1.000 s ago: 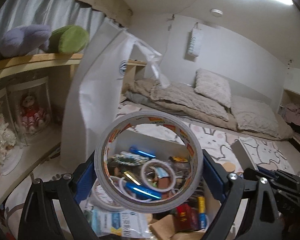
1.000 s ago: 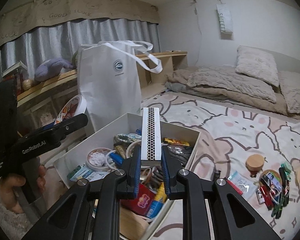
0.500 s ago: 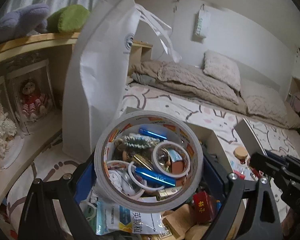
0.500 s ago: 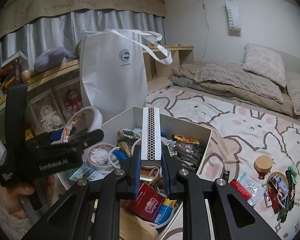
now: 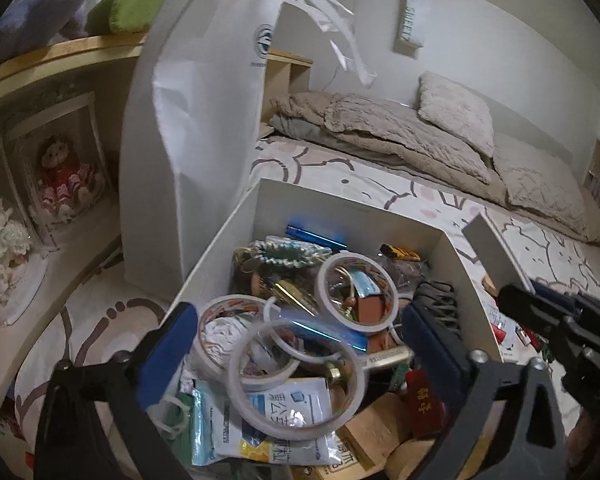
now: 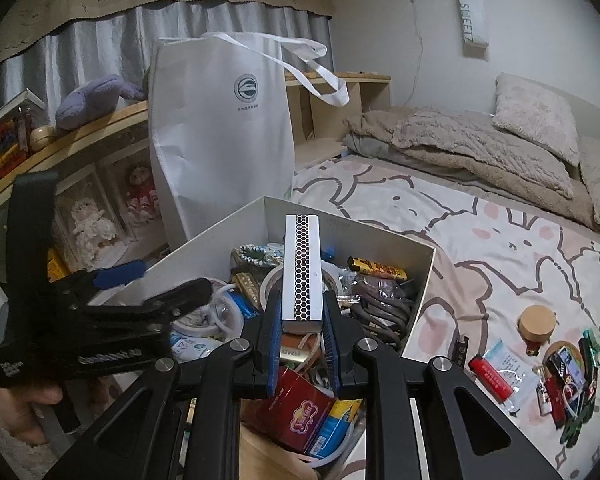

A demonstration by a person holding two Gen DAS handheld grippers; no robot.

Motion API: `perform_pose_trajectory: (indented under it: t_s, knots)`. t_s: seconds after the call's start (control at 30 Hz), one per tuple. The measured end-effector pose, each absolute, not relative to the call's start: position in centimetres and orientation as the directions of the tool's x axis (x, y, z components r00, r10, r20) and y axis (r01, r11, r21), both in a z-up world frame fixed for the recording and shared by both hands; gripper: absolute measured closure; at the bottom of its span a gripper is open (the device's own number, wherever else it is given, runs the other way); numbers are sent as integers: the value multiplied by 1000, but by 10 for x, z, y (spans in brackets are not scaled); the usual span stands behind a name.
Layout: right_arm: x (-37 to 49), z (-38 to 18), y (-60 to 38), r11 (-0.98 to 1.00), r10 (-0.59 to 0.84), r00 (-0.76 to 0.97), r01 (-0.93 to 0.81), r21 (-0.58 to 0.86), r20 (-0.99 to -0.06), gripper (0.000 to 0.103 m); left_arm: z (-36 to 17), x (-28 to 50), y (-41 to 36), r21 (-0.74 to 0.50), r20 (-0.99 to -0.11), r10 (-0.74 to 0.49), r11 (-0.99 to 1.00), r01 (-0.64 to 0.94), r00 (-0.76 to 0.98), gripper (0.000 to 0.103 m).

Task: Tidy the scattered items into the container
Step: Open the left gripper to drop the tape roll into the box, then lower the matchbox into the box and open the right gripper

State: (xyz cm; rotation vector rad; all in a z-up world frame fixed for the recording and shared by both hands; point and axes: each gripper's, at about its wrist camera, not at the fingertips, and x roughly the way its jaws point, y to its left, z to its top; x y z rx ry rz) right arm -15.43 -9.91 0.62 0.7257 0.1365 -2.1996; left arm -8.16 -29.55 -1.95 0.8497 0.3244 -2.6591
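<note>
The white open box [image 5: 340, 204] is crammed with small items and other tape rolls [image 5: 358, 292]. My left gripper [image 5: 300, 344] hangs over it, jaws opening wide. A blurred roll of tape [image 5: 300, 428] lies loose between and below the blue pads, touching neither. In the right wrist view the left gripper [image 6: 152, 280] sits over the box's left wall [image 6: 204, 256]. My right gripper [image 6: 302, 332] is shut on a long white matchbox [image 6: 302, 268] with a honeycomb strip, held above the box's middle. That matchbox [image 5: 488, 248] also shows at the right of the left wrist view.
A tall white tote bag [image 6: 220, 132] stands right behind the box, beside a wooden shelf with dolls [image 6: 140, 192]. On the bedsheet to the right lie a round wooden lid [image 6: 536, 322], a red lighter [image 6: 492, 372] and a pile of small items [image 6: 568, 376]. Blankets and pillows [image 6: 480, 140] fill the back.
The left jaws have spread and the tape roll has slipped out of them down into the box. Both grippers have sunk closer to the box.
</note>
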Motion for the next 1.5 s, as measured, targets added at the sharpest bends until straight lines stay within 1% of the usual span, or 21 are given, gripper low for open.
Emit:
perform_pose_trajectory:
  t_s: [0.1,0.37,0.57,0.77,0.93,0.97,1.03,1.07,1.1,1.17,1.3,1.5]
  knots:
    - [-158,2,-104,-671,-660,-502,728,138,-559,84,-16,-79,-296,-132,-587,-218,-924,358,-780,0]
    - [-174,-17,-134,-636,-656,-427,757,150,-623,84,-7,-73,-294,-115,-570,-233,-927,357,-788,0]
    - [-182,-31,-151,-635,-618,-406,763,124,-673,84,-3,-68,-299,-115,-556,-246,-923,366,-794,0]
    - [-184,-34,-150,-635,-603,-399,764,113,-691,84,-5,-71,-303,-124,-558,-240,-922,366,-794,0]
    - [-184,-41,-154,-626,-576,-377,775,94,-725,83,-6,-71,-302,-124,-561,-239,-923,365,-793,0]
    - [-184,-41,-154,-626,-576,-379,774,93,-724,82,-6,-71,-302,-124,-561,-238,-923,365,-793,0]
    - [-183,-39,-153,-630,-573,-388,771,86,-722,41,-6,-71,-302,-123,-562,-237,-923,364,-793,0]
    - [-183,-38,-152,-631,-572,-384,770,90,-725,11,-6,-71,-302,-123,-562,-237,-923,364,-792,0]
    - [-181,-33,-149,-627,-590,-393,773,94,-706,8,-6,-72,-302,-123,-562,-237,-923,364,-792,0]
    - [-179,-28,-148,-630,-586,-414,774,70,-697,8,-6,-72,-302,-123,-561,-237,-923,363,-793,0]
    - [-176,-27,-150,-629,-562,-435,777,22,-704,8,-6,-71,-301,-121,-563,-237,-924,362,-792,0]
    - [-176,-30,-146,-649,-533,-461,761,-7,-709,8,-6,-71,-299,-115,-562,-239,-926,361,-792,0]
